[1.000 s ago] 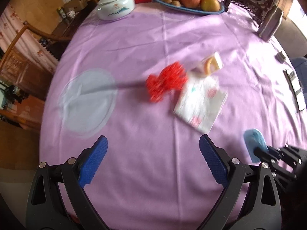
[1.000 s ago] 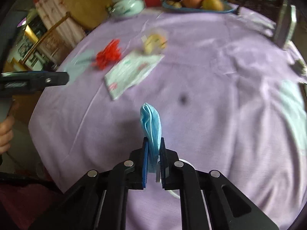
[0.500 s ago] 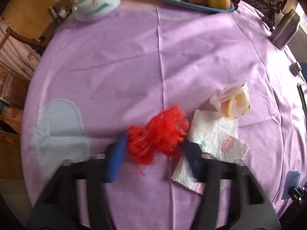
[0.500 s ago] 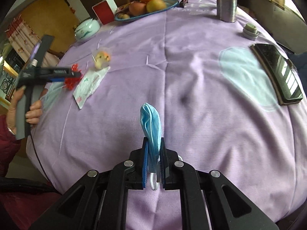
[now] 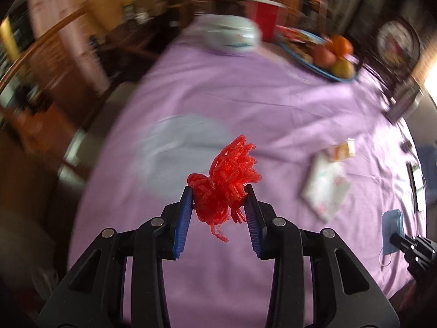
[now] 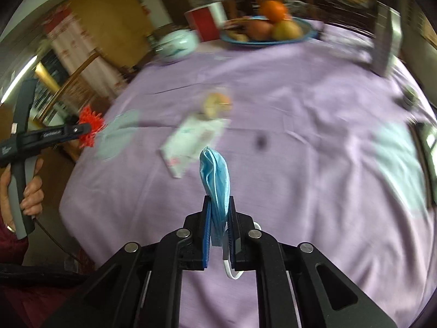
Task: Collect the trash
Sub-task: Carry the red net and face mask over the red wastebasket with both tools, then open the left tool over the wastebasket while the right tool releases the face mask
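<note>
- Left gripper [image 5: 218, 205] fingers pinch the red foam fruit net [image 5: 225, 183], lifted above the purple tabletop [image 5: 245, 95].
- Right gripper [image 6: 220, 218] fingers pinch the crumpled blue face mask [image 6: 215, 180].
- Step: carrying; next needs a bin, none visible.
- White printed napkin [image 6: 191, 139] remains farther out.

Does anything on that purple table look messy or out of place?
Yes: a crumpled napkin lies askew mid-table with a small plastic cup beside it. The left claw already holds red mesh, the right claw a blue mask.

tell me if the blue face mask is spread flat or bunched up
Bunched up. The blue face mask is folded into a narrow upright wad pinched in the right hand-held gripper, with its white ear loop dangling below.
</note>
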The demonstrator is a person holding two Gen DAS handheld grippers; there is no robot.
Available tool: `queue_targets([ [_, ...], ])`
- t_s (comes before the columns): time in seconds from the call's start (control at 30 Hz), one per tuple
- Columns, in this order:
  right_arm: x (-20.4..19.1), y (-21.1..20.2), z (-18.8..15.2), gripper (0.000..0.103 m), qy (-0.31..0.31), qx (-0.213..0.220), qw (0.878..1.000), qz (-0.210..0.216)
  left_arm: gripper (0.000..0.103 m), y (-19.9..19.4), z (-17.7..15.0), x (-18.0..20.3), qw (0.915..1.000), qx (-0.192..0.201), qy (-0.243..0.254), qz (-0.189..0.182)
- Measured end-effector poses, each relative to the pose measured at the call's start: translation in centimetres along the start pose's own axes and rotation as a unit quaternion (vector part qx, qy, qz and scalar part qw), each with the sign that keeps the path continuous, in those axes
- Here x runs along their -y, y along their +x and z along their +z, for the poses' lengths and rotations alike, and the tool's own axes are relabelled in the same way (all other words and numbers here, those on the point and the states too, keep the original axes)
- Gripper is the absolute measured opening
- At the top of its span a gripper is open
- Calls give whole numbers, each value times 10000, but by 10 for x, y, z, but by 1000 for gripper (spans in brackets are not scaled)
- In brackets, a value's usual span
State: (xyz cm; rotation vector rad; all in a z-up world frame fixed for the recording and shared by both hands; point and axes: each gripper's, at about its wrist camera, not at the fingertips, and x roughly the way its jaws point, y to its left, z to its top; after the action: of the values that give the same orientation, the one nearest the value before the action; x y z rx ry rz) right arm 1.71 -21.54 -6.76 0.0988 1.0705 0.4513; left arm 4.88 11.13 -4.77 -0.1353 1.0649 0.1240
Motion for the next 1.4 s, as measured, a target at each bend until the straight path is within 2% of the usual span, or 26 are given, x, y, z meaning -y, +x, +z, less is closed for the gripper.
queue_targets([
  [0.1,-36,13,10,11,-451,-128,9986,254,38,-19,-30,-56,9977,-39,-599,326],
  [0.2,-77,27,19,11,-933,-287,9938,535,38,-33,-68,-110,9902,-134,-1231,640],
  [0.37,-139,42,25,11,-1592,-501,9820,886,38,-54,-134,-185,9697,-312,-2183,1047],
  [0.47,-175,49,25,11,-1980,-622,9726,1053,38,-61,-174,-219,9541,-420,-2701,1222],
  [0.7,-243,59,16,11,-2660,-877,9512,1294,41,-56,-239,-267,9231,-748,-3521,1349],
  [0.8,-263,63,13,11,-2836,-961,9446,1343,51,-46,-261,-283,9085,-986,-3835,1334],
  [0.87,-277,64,10,11,-2941,-1017,9404,1375,65,-41,-271,-292,8981,-1171,-4038,1292],
  [0.97,-296,69,3,11,-3083,-1130,9334,1447,76,-43,-274,-299,8925,-1171,-4161,1286],
  [1.1,-324,81,-6,11,-3291,-1335,9208,1614,80,-55,-277,-309,8883,-1127,-4235,1375],
  [1.23,-367,92,-24,11,-3700,-1589,8947,1934,83,-67,-292,-319,8793,-1079,-4413,1432],
  [1.4,-427,111,-51,12,-4152,-2004,8553,2364,83,-89,-316,-324,8648,-1059,-4668,1516],
])
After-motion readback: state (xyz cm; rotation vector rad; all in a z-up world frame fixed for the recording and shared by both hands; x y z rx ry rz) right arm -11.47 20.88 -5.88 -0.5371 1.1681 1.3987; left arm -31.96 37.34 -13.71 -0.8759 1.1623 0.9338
